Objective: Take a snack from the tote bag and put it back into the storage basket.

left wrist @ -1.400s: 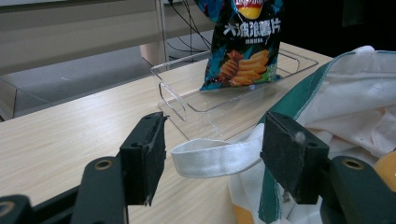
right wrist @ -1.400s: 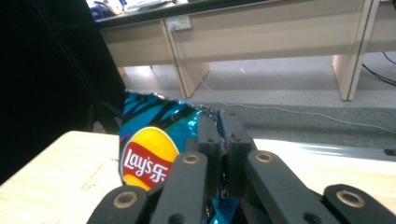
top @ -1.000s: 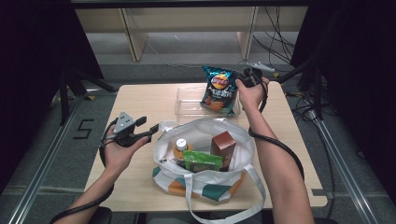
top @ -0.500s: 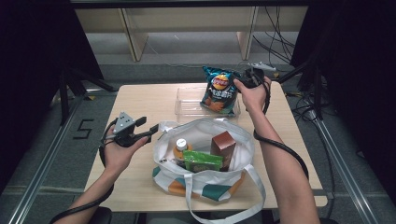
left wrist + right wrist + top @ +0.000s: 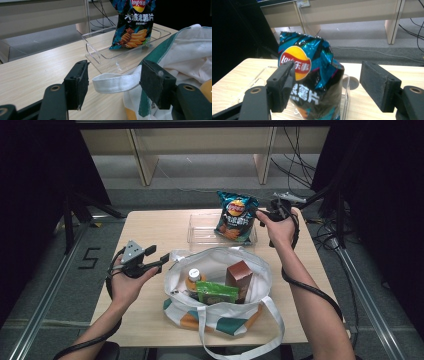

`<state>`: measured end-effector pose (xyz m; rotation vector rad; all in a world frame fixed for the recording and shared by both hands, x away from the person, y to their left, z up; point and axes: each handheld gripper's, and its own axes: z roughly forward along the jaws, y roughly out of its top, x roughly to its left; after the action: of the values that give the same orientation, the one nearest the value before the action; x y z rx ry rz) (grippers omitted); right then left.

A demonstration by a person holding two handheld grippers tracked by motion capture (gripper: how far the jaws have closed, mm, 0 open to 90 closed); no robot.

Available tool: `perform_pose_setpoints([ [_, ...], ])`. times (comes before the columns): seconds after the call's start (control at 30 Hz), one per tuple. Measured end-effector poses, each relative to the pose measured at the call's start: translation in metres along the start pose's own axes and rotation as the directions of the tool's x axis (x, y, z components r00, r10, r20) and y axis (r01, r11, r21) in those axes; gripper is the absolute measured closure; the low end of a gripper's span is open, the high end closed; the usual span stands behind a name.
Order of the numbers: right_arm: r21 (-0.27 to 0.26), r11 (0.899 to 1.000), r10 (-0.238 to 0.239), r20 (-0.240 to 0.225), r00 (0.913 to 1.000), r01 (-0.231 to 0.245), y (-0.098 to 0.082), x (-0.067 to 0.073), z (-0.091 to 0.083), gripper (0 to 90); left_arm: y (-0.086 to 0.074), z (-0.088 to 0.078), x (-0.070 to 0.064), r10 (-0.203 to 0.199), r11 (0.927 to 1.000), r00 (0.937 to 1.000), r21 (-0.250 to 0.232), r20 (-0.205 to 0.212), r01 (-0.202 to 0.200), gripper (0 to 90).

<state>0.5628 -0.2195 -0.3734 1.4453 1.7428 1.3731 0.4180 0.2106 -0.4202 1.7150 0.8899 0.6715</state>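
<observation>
A blue-black chips bag [image 5: 236, 217] [image 5: 133, 25] [image 5: 312, 72] stands upright in a clear plastic tray [image 5: 200, 232] [image 5: 100, 52] at the table's far side. My right gripper [image 5: 261, 215] [image 5: 327, 85] sits just right of the bag. Its jaws have just been opening and stand open, the pads clear of the bag ahead of them. My left gripper [image 5: 159, 256] [image 5: 113, 82] is open at the left rim of a white tote bag [image 5: 172, 275]. The tote's white handle strap [image 5: 112, 82] loops between its jaws, unpinched.
Inside the tote are an orange-capped bottle [image 5: 192, 279], a green packet [image 5: 216, 292] and a brown box [image 5: 239, 275]. A second strap [image 5: 272, 330] hangs over the table's near edge. Cables run on the floor at the right.
My right gripper opened, let go of the chips bag and drew back to the right. The bag stays standing in the tray. My left hand has kept still.
</observation>
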Motion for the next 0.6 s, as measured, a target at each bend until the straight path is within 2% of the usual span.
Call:
perform_pose_setpoints([
  [0.03,0.004,1.000,0.015,0.000,0.9999,-0.015,-0.001,0.001,-0.004,29.3,0.000,0.000,0.000,-0.002,1.0000,1.0000,0.001,0.000,0.002,38.7],
  [0.17,0.005,1.000,0.015,-0.014,0.9998,-0.015,-0.003,0.002,-0.012,29.5,0.000,0.000,0.000,-0.003,1.0000,1.0000,0.001,-0.002,0.003,38.8],
  [0.23,-0.005,1.000,-0.009,-0.013,0.9999,0.009,-0.004,0.002,-0.015,30.1,0.000,-0.001,0.000,-0.001,1.0000,1.0000,0.000,-0.004,0.001,38.8],
  [0.27,0.003,1.000,0.011,-0.021,0.9997,-0.011,-0.004,0.004,-0.018,30.5,0.000,-0.001,0.000,-0.002,1.0000,1.0000,0.000,-0.004,0.002,38.8],
  [0.33,0.006,1.000,0.017,-0.030,0.9994,-0.017,-0.005,0.006,-0.023,31.1,0.000,0.000,0.001,0.002,0.9999,1.0000,-0.010,0.006,-0.001,38.8],
  [0.37,-0.003,1.000,-0.025,-0.037,0.9990,0.025,-0.006,0.005,-0.024,31.5,0.000,-0.001,0.000,0.001,1.0000,1.0000,0.001,-0.004,-0.001,38.8],
  [0.4,0.007,1.000,-0.007,-0.048,0.9988,0.007,-0.007,0.009,-0.028,32.1,-0.001,-0.001,0.001,0.002,1.0000,1.0000,0.004,-0.004,-0.002,38.7],
  [0.43,0.017,1.000,-0.008,-0.050,0.9987,0.009,-0.008,0.011,-0.032,32.0,-0.001,-0.001,0.000,-0.005,1.0000,1.0000,0.008,-0.008,0.005,38.7],
  [0.47,-0.001,0.999,-0.039,-0.059,0.9975,0.039,-0.009,0.011,-0.033,32.0,-0.001,0.000,0.000,-0.001,1.0000,1.0000,0.002,-0.003,0.001,38.7],
  [0.5,0.003,1.000,-0.026,-0.063,0.9977,0.027,-0.009,0.014,-0.035,32.0,-0.001,0.000,0.000,0.001,1.0000,1.0000,0.003,-0.003,-0.001,38.8],
  [0.53,0.002,0.999,-0.052,-0.072,0.9960,0.052,-0.008,0.013,-0.037,31.9,-0.001,0.000,0.000,0.004,1.0000,1.0000,0.005,-0.003,-0.004,38.8],
  [0.6,0.016,1.000,-0.018,-0.074,0.9971,0.019,-0.008,0.018,-0.043,31.7,-0.001,0.000,-0.001,0.001,1.0000,1.0000,0.006,-0.006,-0.001,38.8],
])
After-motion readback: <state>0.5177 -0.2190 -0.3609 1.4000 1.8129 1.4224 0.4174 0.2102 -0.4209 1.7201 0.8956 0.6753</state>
